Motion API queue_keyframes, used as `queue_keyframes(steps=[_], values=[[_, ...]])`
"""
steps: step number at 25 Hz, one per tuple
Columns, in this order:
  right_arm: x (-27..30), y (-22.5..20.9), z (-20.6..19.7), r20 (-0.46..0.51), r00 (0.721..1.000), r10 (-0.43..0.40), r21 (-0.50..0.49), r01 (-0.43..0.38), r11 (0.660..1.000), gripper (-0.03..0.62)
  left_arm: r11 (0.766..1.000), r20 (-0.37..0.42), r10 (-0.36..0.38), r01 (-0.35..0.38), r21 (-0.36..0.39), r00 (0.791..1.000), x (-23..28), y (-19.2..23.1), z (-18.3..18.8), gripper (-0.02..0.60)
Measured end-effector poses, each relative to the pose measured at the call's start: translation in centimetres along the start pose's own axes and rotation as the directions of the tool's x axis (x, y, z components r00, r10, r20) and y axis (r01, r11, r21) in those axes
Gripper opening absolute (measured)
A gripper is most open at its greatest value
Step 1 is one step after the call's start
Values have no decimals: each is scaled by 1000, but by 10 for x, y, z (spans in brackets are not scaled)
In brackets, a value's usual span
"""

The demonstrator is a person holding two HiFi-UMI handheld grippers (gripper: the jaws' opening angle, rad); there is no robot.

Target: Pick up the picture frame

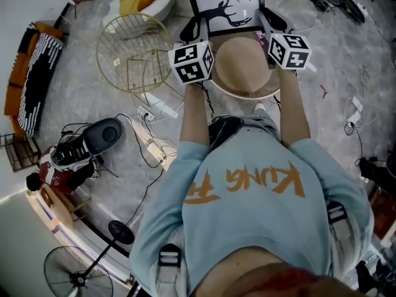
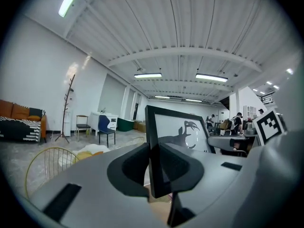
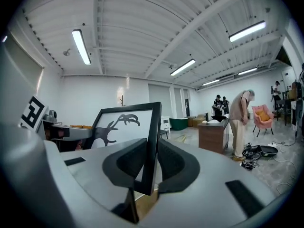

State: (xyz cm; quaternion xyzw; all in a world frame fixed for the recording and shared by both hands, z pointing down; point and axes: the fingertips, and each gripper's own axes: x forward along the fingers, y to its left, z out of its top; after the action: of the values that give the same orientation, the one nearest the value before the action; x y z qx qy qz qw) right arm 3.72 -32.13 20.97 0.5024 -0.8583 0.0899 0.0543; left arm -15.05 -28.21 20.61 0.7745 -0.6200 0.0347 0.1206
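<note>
Orange "KUNG" + 2nd unclear word, upside down, on shirt (image 1: 247, 228) back.

Bright ceiling tubes (image 3: 81, 46); fisheye edges

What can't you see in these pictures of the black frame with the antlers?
- Back of the black-edged rectangular picture frame: no view faces it.
- Frame's left and right edges, head view: covered by the left claw and right claw, both clamped on it.
- Frame's lower corner, each gripper view: sunk between the grey jaws.
- People far off, right gripper view: too small, and their faces are blurred.
</note>
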Motion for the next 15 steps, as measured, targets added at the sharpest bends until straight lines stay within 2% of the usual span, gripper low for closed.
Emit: queue_keyframes(steps=[4,15], values=[[-9,1,15,44,999,-6,-11,6,1000,69,1000,32,-10,9,22,999,-2,-5,15,80],[-20,-1,28,76,997,-13,-29,16,999,71,999,65,-26,24,38,998,-5,-13,27,80]])
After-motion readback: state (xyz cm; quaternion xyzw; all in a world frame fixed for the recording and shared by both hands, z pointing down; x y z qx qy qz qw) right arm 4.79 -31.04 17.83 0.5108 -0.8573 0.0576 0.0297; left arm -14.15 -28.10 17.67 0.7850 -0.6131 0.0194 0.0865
